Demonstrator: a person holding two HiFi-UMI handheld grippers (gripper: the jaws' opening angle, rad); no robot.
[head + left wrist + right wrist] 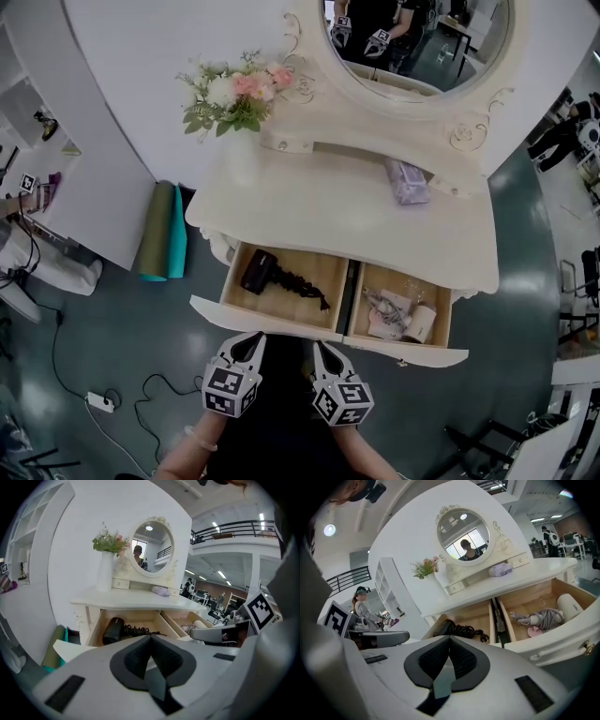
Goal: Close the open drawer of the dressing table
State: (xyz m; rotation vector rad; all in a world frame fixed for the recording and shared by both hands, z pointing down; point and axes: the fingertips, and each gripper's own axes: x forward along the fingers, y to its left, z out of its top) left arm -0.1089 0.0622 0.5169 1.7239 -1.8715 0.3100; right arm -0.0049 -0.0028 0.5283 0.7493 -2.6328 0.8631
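- Dressing table [328, 211]: white, against the wall, with an oval mirror [422, 37], a vase of flowers [239, 94] and a purple pouch [408, 181] on its top.
- Left drawer [272, 324]: pulled out toward the person. Its front panel's long axis runs side to side along the table's front edge. It holds a black hair dryer [260, 272] with a coiled cord.
- Right drawer [403, 350]: also pulled out, just beside the left drawer with its front in line. It holds a cream cylinder [568, 605] and a grey striped bundle [543, 618].
- Left gripper [253, 339]: jaws pressed together with nothing between them, tips pointing at the left drawer's front. Contact cannot be told.
- Right gripper [322, 349]: jaws likewise together and empty, close before the meeting of the two fronts.
- Rolled mats [157, 232]: green and teal, on the floor left of the table.
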